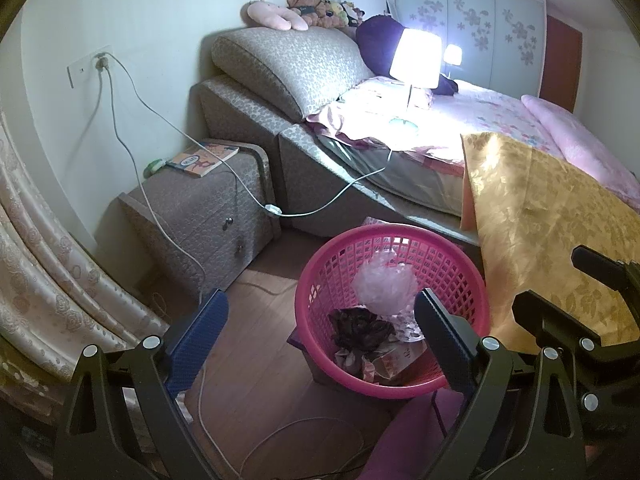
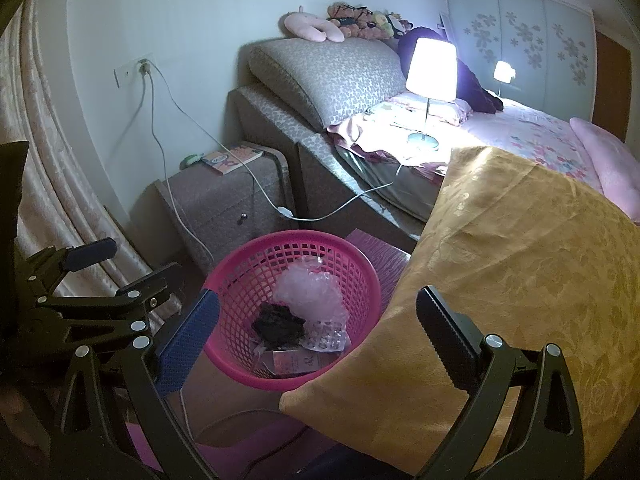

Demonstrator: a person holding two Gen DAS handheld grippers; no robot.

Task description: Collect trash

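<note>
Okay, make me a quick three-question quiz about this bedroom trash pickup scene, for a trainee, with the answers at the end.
1. True or false: the pink basket already has trash in it.
2. What is the left gripper holding? A) crumpled plastic B) a book C) nothing
3. What lit thing stands on the bed?

Key:
1. True: crumpled clear plastic, a dark wad and paper scraps lie inside.
2. C: both it and the right gripper are open and empty.
3. A table lamp.
</note>
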